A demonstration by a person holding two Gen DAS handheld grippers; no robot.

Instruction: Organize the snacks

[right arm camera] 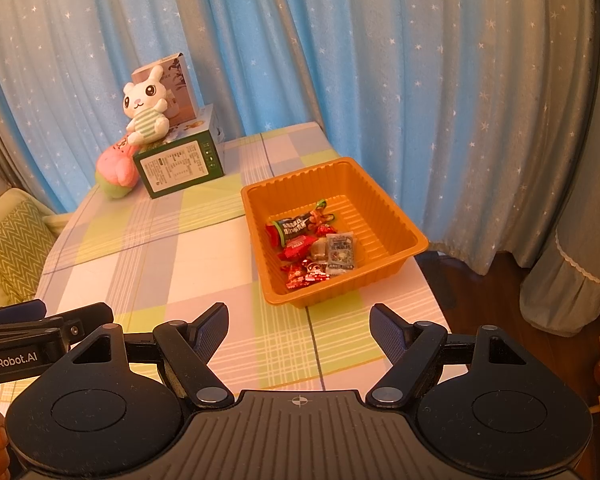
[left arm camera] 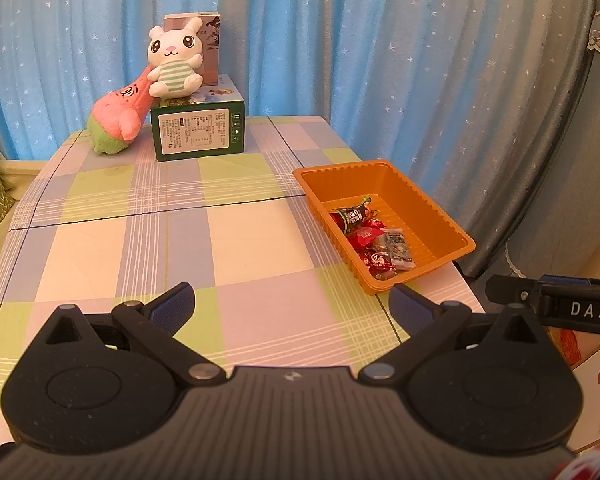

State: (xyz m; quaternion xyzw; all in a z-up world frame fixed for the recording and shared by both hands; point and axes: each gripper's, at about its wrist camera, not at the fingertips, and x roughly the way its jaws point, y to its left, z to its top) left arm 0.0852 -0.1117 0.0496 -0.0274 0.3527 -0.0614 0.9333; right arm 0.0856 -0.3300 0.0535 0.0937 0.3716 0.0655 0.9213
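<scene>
Hovering over the checked worktop (left arm camera: 228,240), my left tongs (left arm camera: 292,304) and right tongs (right arm camera: 299,326) both gape wide, gripping nothing; the wrapped snacks (right arm camera: 314,246) lie heaped inside the orange tray (right arm camera: 380,200) near the worktop's right edge.

Left gripper (left arm camera: 292,304) and right gripper (right arm camera: 299,330): matte black ribbed bodies with a small crosshair mark, round side discs, silver pivot pins and linkage arms carrying blue ribbed finger pads (right arm camera: 212,334). White lettering marks their sides: "DAS" on the right, "GenRobot.AI" on the left
</scene>
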